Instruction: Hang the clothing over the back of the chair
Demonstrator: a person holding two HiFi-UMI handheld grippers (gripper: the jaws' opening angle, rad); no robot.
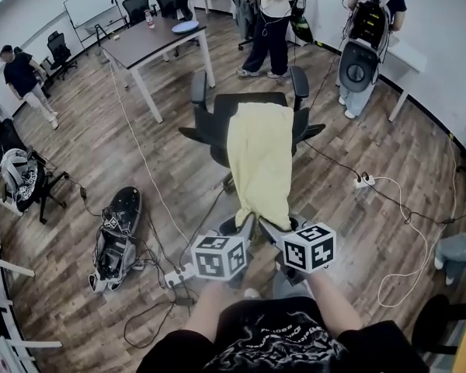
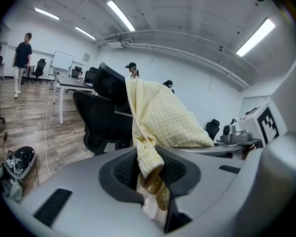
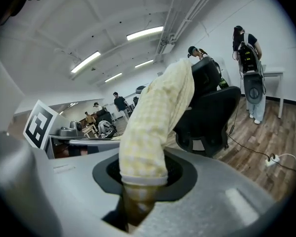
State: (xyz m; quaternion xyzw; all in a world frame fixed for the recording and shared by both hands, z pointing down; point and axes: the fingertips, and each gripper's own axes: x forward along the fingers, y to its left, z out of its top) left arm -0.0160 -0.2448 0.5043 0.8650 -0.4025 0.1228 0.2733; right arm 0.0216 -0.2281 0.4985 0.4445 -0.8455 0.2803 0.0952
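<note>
Left claw (image 1: 243,225) and right claw (image 1: 270,228) pinch the near hem; pale-yellow checked fabric garment (image 1: 260,158) runs far over black office chair (image 1: 221,109).

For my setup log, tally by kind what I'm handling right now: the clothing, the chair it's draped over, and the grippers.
yellow checked garment: 1
black office chair: 1
grippers, left gripper and right gripper: 2
Total: 4
</note>
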